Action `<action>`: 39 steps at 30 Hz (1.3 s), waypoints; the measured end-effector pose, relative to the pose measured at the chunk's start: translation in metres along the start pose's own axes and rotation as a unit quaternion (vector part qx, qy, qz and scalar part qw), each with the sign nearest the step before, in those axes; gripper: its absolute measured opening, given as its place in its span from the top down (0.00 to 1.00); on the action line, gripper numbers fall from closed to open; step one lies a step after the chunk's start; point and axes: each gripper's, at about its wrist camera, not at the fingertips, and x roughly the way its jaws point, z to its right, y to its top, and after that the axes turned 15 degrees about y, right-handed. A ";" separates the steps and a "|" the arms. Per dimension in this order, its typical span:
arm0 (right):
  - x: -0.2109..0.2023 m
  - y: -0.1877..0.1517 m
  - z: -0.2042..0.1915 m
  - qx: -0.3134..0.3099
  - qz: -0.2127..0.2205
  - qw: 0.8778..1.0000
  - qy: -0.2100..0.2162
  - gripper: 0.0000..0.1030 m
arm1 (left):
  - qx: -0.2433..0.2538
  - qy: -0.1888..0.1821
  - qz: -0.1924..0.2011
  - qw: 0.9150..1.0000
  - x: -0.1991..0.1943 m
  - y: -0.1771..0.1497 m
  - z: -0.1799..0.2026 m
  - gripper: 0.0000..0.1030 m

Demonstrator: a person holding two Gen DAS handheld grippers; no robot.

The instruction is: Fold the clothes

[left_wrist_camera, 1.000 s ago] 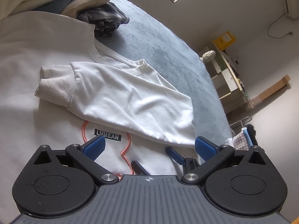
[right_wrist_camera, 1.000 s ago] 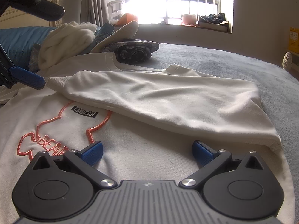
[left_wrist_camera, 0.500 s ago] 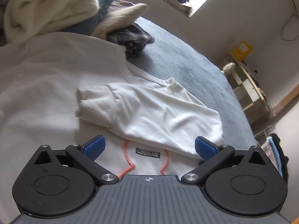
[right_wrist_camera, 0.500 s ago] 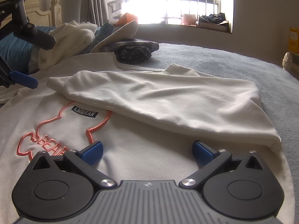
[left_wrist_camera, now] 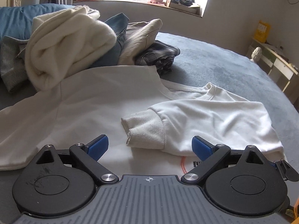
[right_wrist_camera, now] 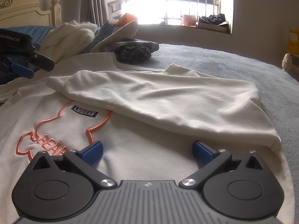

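A white sweatshirt with an orange bear outline and a black label lies flat on the bed. One sleeve is folded across its chest. The sleeve's ribbed cuff ends just ahead of my left gripper. That gripper's jaws are closing, with the cuff's tip in the gap and the pads not touching it. It also shows at the left edge of the right wrist view, left gripper. My right gripper hovers open over the sweatshirt's lower front, gripping nothing.
A pile of unfolded clothes with a dark plaid garment lies behind the sweatshirt's collar. The blue-grey bed cover stretches to the right. A headboard stands at the far left, and a low shelf stands beyond the bed's right edge.
The left wrist view has rolled level and swung toward the collar, bringing the cuff close in front of its jaws, whose pads stand slightly nearer each other. The right gripper has not moved.
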 end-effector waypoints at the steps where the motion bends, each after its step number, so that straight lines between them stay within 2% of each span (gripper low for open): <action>1: 0.000 0.000 0.000 0.000 -0.001 1.000 0.000 0.00 | 0.005 0.000 0.005 1.000 0.003 0.002 0.003 0.20; 2: 0.000 0.001 0.000 0.000 -0.002 1.000 0.000 0.00 | 0.012 0.004 0.009 1.000 0.007 0.003 0.007 0.25; 4: -0.002 0.004 0.001 0.000 -0.013 1.000 0.006 0.00 | 0.021 0.020 0.005 1.000 0.016 0.006 0.012 0.41; 6: -0.012 0.009 0.000 0.008 -0.010 1.000 0.006 0.01 | 0.017 0.029 -0.007 0.999 0.025 0.008 0.011 0.48; 11: -0.061 0.016 0.008 0.037 0.035 0.999 0.004 0.02 | -0.011 0.026 -0.029 0.999 0.038 0.009 0.000 0.56; 14: -0.083 0.021 0.034 0.071 0.046 0.996 -0.042 0.05 | -0.012 0.027 -0.034 0.999 0.040 0.008 -0.002 0.66; 18: -0.090 0.018 0.074 0.093 0.021 0.989 -0.113 0.27 | 0.001 0.025 -0.026 0.999 0.038 0.009 0.000 0.68; 19: -0.090 0.016 0.081 0.100 0.015 0.988 -0.117 0.33 | 0.000 0.024 -0.028 0.999 0.040 0.010 -0.001 0.68; 21: -0.090 0.010 0.088 0.111 0.011 0.988 -0.110 0.36 | -0.013 0.019 -0.036 0.999 0.043 0.013 -0.006 0.68; 22: -0.090 0.009 0.087 0.110 0.013 0.988 -0.108 0.45 | -0.028 0.014 -0.042 0.999 0.044 0.014 -0.011 0.68; 24: -0.090 0.006 0.083 0.109 0.018 0.988 -0.104 0.55 | -0.060 0.003 -0.052 0.997 0.046 0.017 -0.021 0.67; 27: -0.089 0.005 0.076 0.109 0.019 0.990 -0.082 0.71 | -0.102 -0.008 -0.078 0.992 0.055 0.020 -0.032 0.67; 29: -0.084 0.009 0.070 0.109 0.014 0.993 -0.052 0.71 | -0.116 -0.019 -0.092 0.989 0.062 0.022 -0.034 0.67; 33: -0.064 0.028 0.039 0.051 0.009 0.999 0.015 0.71 | -0.114 -0.034 -0.119 0.986 0.079 0.027 -0.034 0.66; 37: -0.041 0.051 0.003 -0.004 0.000 0.997 0.078 0.71 | -0.124 -0.026 -0.127 0.984 0.091 0.025 -0.035 0.67; 38: -0.035 0.057 -0.006 -0.019 -0.005 0.996 0.092 0.71 | -0.124 -0.025 -0.125 0.984 0.092 0.025 -0.034 0.68; 39: -0.029 0.063 -0.015 -0.036 -0.011 0.994 0.105 0.71 | -0.125 -0.024 -0.120 0.985 0.091 0.025 -0.034 0.76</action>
